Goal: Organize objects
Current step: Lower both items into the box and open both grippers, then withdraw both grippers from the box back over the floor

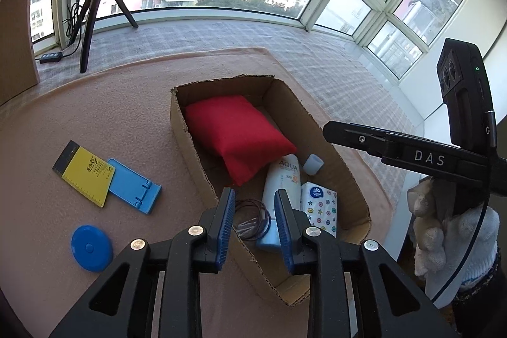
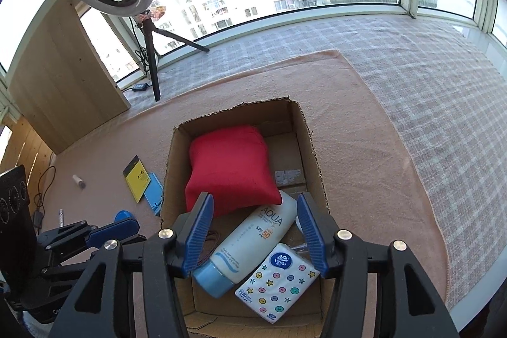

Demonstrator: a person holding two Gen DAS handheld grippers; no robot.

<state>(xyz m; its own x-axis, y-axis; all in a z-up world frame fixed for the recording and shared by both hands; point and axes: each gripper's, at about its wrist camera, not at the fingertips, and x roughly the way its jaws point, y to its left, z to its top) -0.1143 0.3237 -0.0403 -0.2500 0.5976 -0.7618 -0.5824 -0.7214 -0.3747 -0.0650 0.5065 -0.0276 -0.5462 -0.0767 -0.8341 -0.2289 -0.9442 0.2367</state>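
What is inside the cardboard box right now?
The cardboard box holds a red cushion, a sunscreen bottle, a tissue pack, thin hair ties and a small pale cap. Anything under the cushion is hidden.

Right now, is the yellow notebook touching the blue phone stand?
Touching. In the left wrist view the yellow notebook lies with its corner over the edge of the blue phone stand, no gap between them.

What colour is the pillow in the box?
Red. The pillow shows best in the right wrist view, lying in the cardboard box.
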